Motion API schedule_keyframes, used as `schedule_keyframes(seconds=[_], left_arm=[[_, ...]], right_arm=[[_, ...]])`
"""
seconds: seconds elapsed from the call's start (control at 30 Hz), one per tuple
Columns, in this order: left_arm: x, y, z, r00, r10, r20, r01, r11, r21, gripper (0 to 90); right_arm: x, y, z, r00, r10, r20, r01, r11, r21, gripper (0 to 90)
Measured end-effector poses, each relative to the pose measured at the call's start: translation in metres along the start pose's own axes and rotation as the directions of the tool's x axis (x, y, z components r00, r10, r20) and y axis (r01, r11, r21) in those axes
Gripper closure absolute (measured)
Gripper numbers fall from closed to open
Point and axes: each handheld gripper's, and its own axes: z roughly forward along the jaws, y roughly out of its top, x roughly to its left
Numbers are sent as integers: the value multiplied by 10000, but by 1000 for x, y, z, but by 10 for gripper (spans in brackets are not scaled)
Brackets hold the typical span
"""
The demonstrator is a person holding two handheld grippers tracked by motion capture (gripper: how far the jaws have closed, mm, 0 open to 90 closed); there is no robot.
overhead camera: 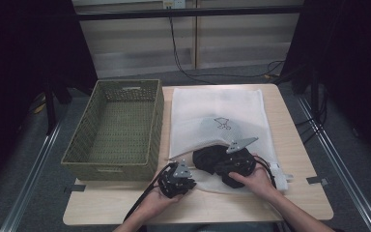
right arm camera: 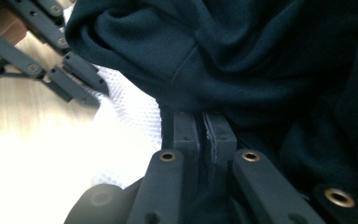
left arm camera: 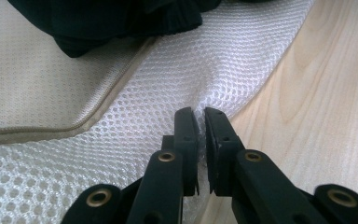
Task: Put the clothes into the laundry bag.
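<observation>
The white mesh bag (overhead camera: pixel 217 113) lay spread on the table (overhead camera: pixel 299 145), right of the wicker basket (overhead camera: pixel 118 128). Its near edge was pinched by the left gripper (left arm camera: pixel 200 128). The dark garment (right arm camera: pixel 242 56), at the bag's near edge, was clenched by the right gripper (right arm camera: pixel 201 126).

A white mesh bag (overhead camera: pixel 217 113) is spread flat on the light wooden desk (overhead camera: pixel 299 159), just beside a green woven basket (overhead camera: pixel 118 128) set to its left. A dark garment (overhead camera: pixel 211 158) is bunched at the bag's near edge. The left tool (overhead camera: pixel 178 181) is held at the bag's near corner, and the right tool (overhead camera: pixel 234 164) is pressed against the garment.
</observation>
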Motion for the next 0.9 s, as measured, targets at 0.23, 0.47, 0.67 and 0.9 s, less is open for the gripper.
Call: schedule_keyframes(seconds=[0.23, 0.47, 0.67, 0.9], left_arm=[[1, 1, -1, 9996, 267, 62, -269, 9995, 191, 847], [1, 1, -1, 9995, 313, 51, -313, 9994, 162, 847], [-1, 1, 0, 9999, 134, -30, -134, 9998, 114, 847], [-1, 1, 0, 9998, 174, -20, -174, 9998, 61, 848]], right_arm=[[-4, 2, 2, 9988, 53, 491, -50, 10000, -69, 855], [-14, 12, 8, 9964, 307, 795, -285, 9992, -292, 856], [-19, 16, 13, 9929, 456, 1100, -414, 9983, -401, 856], [-27, 22, 18, 9792, 1019, 1756, -868, 9920, -916, 856]])
